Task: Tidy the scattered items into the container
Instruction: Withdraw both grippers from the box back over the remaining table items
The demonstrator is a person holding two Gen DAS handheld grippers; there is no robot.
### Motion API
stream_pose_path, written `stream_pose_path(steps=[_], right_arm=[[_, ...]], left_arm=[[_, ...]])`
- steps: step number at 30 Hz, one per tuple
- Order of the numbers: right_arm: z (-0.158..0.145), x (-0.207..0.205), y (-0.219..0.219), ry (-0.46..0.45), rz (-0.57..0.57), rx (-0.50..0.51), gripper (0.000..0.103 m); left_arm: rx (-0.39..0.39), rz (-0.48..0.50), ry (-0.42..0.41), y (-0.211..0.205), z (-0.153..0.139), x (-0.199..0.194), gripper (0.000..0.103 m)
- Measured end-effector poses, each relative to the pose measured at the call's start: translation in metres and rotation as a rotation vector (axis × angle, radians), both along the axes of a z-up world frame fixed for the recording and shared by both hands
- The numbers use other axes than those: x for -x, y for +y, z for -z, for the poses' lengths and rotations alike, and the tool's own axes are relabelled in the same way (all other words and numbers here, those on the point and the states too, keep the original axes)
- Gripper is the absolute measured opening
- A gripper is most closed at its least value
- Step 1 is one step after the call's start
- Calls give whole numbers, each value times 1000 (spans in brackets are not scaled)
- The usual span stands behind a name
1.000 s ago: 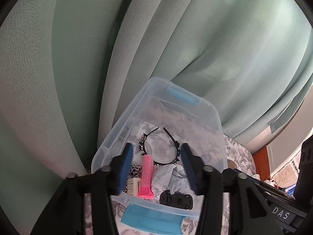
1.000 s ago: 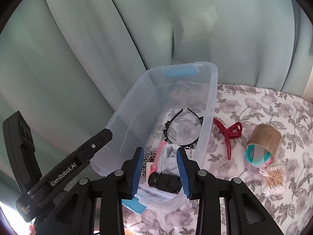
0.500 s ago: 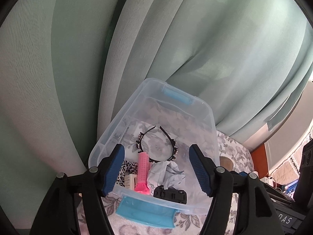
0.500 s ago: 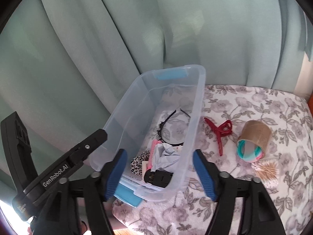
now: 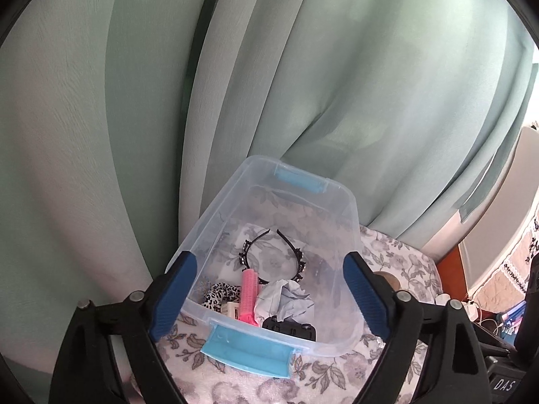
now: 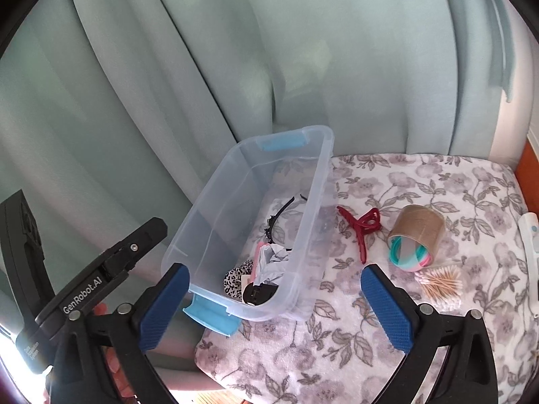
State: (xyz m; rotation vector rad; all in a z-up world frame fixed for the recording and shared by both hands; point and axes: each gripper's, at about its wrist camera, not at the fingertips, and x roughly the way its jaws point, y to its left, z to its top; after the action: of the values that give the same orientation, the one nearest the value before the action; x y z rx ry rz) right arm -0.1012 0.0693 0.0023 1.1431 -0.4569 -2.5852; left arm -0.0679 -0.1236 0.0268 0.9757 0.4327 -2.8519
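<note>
The left gripper (image 5: 269,298) hangs above the near end of a clear plastic container (image 5: 215,217), its blue-padded fingers (image 5: 173,298) spread wide apart and holding nothing. The right gripper (image 6: 274,306) is likewise wide open and empty, hovering over the container's (image 6: 313,195) near right corner and the floral-patterned cloth (image 6: 421,181) beside it.

The container sits on that cloth (image 5: 397,252), against a pale green curtain (image 5: 303,84), with a blue latch (image 5: 247,348) at its near end and another at the far end. Inside, near the front wall, lie a pink hair roller (image 5: 248,298), a leopard-print scrunchie (image 5: 219,294), a crumpled pale blue cloth (image 5: 286,303) and a black clip (image 5: 291,327), all close together. Farther back in the container rests a black headband (image 5: 273,256).

Outside the container, to its right on the cloth, several items remain scattered. A red claw clip (image 6: 360,229) lies just beside the container wall. Farther right, a brown cardboard tube (image 6: 417,230) lies on its side with teal and pink hair ties (image 6: 406,254) showing in its open end. A pack of cotton swabs (image 6: 441,284) lies just in front of the tube.
</note>
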Motion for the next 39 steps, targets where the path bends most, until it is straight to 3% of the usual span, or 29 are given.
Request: stream_pose_path(steps=[13, 23, 32, 39], right_arm=[[-17, -43, 36, 88, 94, -9, 103], [-20, -75, 78, 129, 155, -2, 103], [-20, -99, 112, 181, 204, 40, 103], [-21, -115, 130, 241, 246, 15, 103]], left_arm=[[69, 56, 38, 41, -22, -24, 94], [139, 47, 63, 74, -35, -44, 94], [168, 149, 81, 117, -41, -57, 95], [171, 219, 69, 142, -41, -59, 95]])
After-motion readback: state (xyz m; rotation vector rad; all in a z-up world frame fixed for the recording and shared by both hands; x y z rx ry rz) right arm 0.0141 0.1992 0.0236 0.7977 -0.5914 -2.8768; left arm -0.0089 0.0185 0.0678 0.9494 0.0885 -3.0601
